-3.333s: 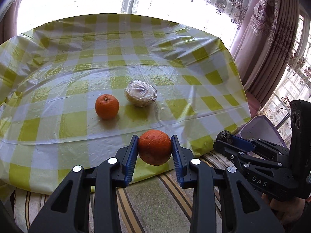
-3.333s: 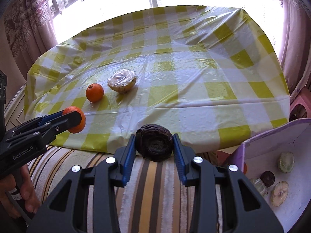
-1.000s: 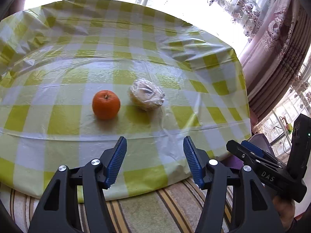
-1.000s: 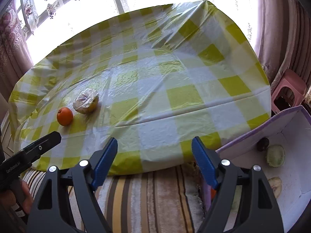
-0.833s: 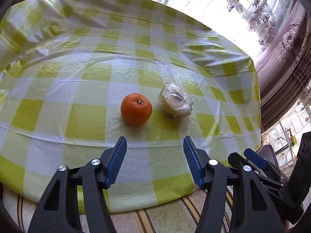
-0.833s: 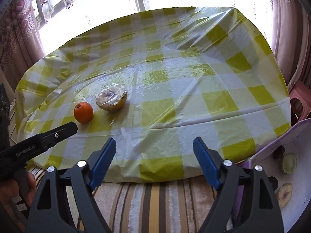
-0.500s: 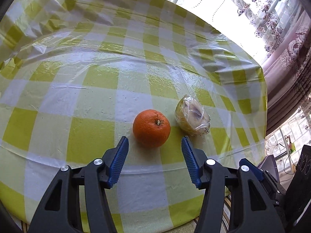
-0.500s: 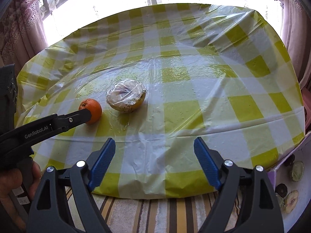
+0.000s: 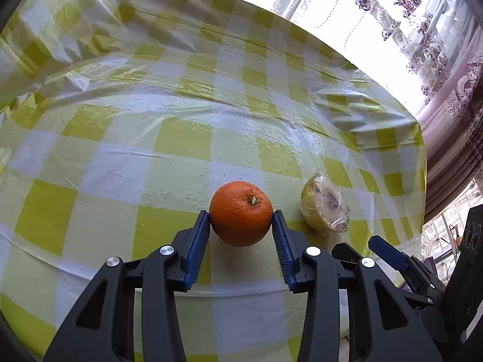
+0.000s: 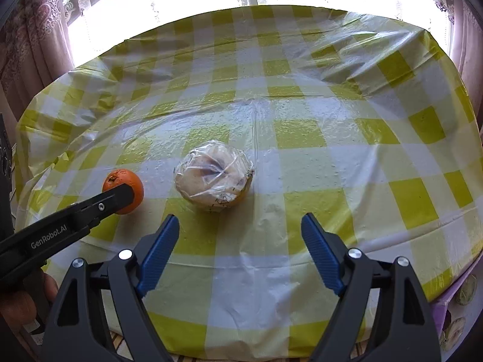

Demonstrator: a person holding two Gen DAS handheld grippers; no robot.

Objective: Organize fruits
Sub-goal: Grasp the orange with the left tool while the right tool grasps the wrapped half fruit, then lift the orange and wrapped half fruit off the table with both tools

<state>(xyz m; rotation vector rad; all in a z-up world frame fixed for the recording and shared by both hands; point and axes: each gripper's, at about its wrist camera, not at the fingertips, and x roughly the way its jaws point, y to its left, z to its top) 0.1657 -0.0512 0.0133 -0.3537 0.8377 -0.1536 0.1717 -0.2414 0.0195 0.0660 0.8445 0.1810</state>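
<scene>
Fingers of the left gripper (image 9: 241, 215) are closing around the orange (image 9: 241, 213) on the tabletop (image 9: 169, 138); a second ago they were empty. Right gripper (image 10: 240, 226) waits wide apart near the wrapped fruit (image 10: 213, 175). Both fruits can go next.

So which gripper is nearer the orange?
Left. The left gripper is closing around the orange; the right gripper hangs open before the wrapped fruit beside it.

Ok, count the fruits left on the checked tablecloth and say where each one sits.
2. The orange sits between the closing left claw pads. The plastic-wrapped fruit lies just beside it, ahead of the open right claw. None seems hidden.
</scene>
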